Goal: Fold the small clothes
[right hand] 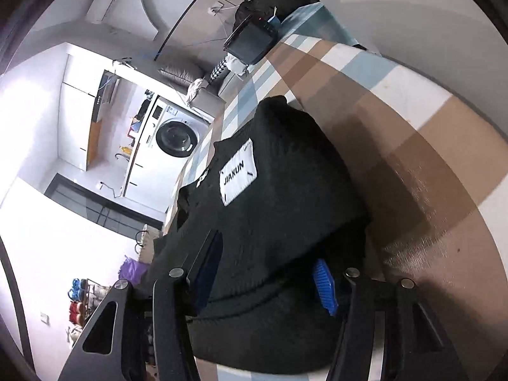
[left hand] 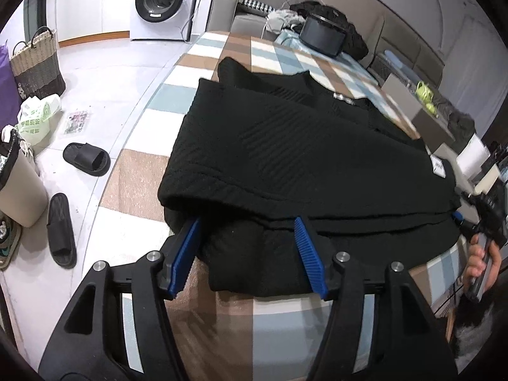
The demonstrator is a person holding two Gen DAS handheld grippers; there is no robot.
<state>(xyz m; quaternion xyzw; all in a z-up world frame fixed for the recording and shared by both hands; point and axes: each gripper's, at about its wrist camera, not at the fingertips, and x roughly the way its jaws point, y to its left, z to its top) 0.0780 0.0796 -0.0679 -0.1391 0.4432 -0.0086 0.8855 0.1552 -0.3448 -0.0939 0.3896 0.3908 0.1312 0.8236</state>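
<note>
On the checked cloth [left hand: 139, 174] lies my black sweater [left hand: 285, 146], partly folded. My left gripper [left hand: 247, 225] is spread around its near edge, fingertips buried under the fold. My right gripper [right hand: 266, 270] also stands spread, fabric bunched between the fingers and hiding their tips

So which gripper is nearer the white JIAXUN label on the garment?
Right. The right gripper straddles the black garment just below the JIAXUN label. The left gripper straddles the hem at the garment's opposite side, farther off.
</note>
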